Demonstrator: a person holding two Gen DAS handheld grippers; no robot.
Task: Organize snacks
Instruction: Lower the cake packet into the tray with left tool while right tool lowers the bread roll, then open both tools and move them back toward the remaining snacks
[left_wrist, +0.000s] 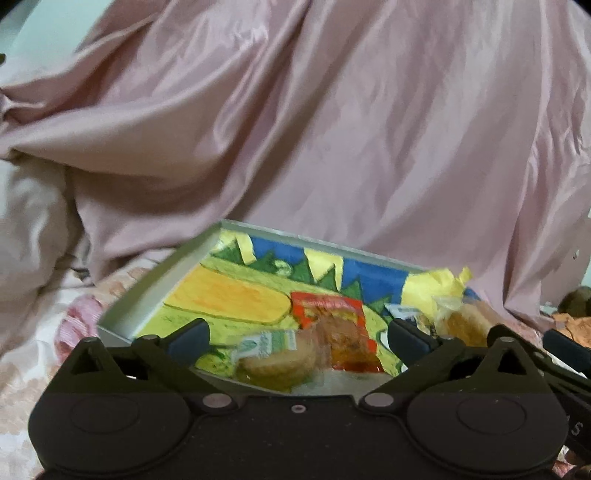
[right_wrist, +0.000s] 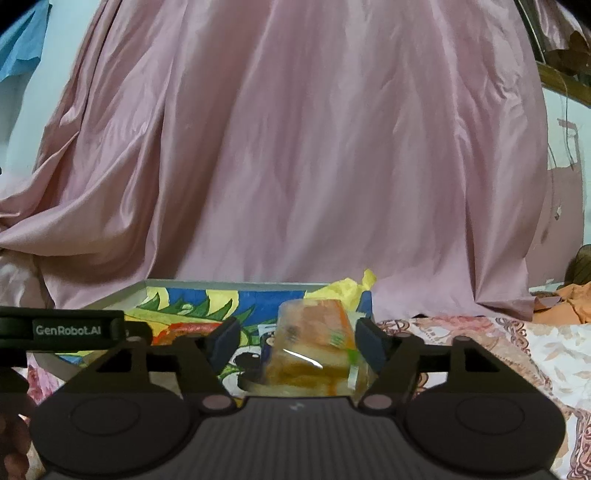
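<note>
A shallow grey box (left_wrist: 147, 291) with a bright painted lining lies on the bed and also shows in the right wrist view (right_wrist: 122, 293). In it lie a red snack packet (left_wrist: 332, 314), a clear-wrapped pastry with a green label (left_wrist: 273, 356), and another wrapped pastry (left_wrist: 465, 319) at the right by yellow paper (left_wrist: 432, 286). My left gripper (left_wrist: 299, 338) is open over the box's near edge, around the green-label pastry without touching it. My right gripper (right_wrist: 295, 341) is open, with a clear-wrapped pastry (right_wrist: 314, 343) between its fingers; contact is unclear.
A large pink satin sheet (left_wrist: 332, 129) hangs behind the box. The floral bedspread (right_wrist: 480, 343) lies under and right of it. Orange cloth (right_wrist: 565, 299) sits at the far right. The left gripper's body (right_wrist: 66, 328) shows at the left of the right wrist view.
</note>
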